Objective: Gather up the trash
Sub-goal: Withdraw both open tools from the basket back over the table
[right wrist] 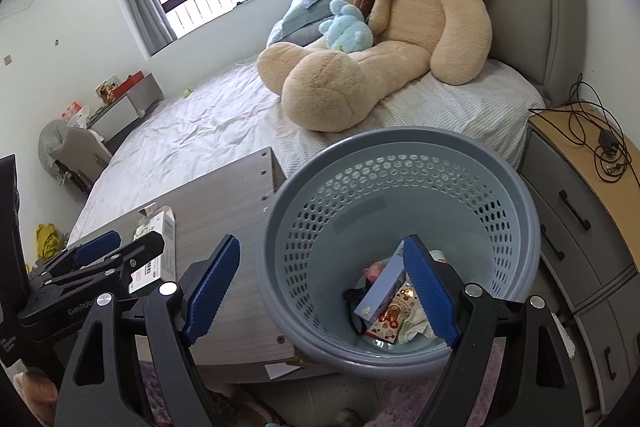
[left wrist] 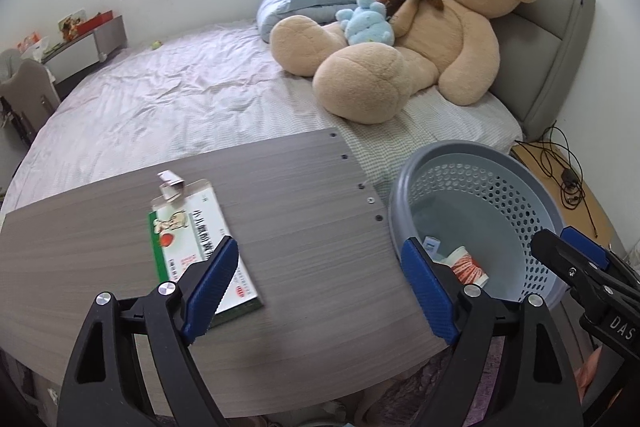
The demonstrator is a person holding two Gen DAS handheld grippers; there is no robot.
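Observation:
A green and white medicine box (left wrist: 192, 239) with its flap torn open lies flat on the grey wood-grain table (left wrist: 312, 211). My left gripper (left wrist: 320, 287) hovers open just right of the box, its left pad over the box's near corner, nothing between the fingers. The grey perforated waste basket (left wrist: 480, 203) stands off the table's right edge. In the right wrist view my right gripper (right wrist: 324, 291) is open over the basket (right wrist: 400, 155), which holds a blue box (right wrist: 382, 291), a snack packet (right wrist: 390, 319) and crumpled paper. The medicine box (right wrist: 158, 251) shows partly behind the left gripper (right wrist: 116, 247).
A bed (left wrist: 180, 99) with a large teddy bear (left wrist: 420, 27), a small blue plush toy (left wrist: 368, 23) and pillows lies behind the table. A nightstand (right wrist: 592, 187) with cables stands right of the basket. A low shelf (left wrist: 84, 39) sits by the far wall.

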